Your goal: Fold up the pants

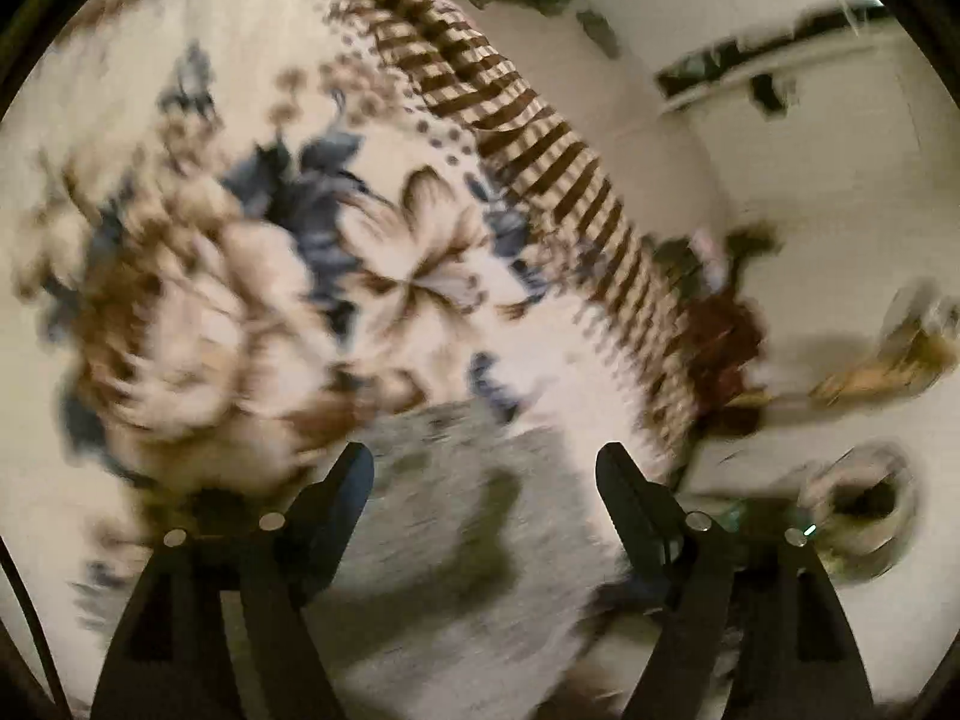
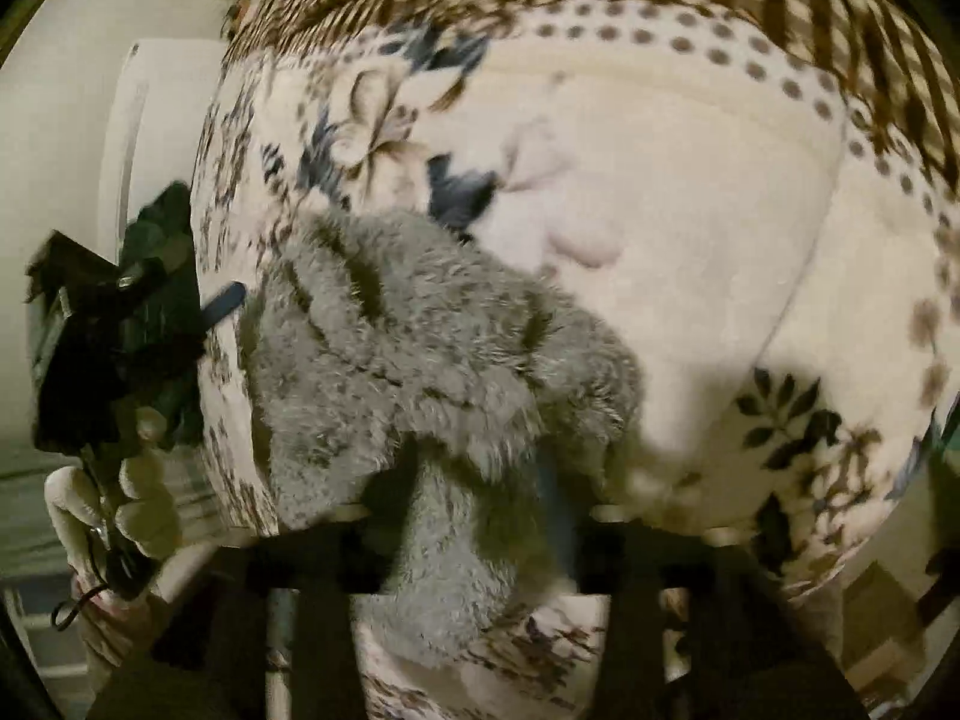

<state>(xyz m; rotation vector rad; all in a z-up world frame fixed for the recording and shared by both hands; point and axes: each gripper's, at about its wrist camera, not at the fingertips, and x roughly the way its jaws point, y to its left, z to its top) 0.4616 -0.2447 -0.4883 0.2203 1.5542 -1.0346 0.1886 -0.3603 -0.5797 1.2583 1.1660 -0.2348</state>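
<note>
We are early in the fold: our right gripper pinches the grey fleece pants on the floral blanket — our left gripper hangs spread above them, and next needs an edge.

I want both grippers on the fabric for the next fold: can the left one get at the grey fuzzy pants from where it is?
Probably yes. The left gripper is open, with the grey pants directly under and between its fingers on the floral blanket; nothing lies between.
</note>
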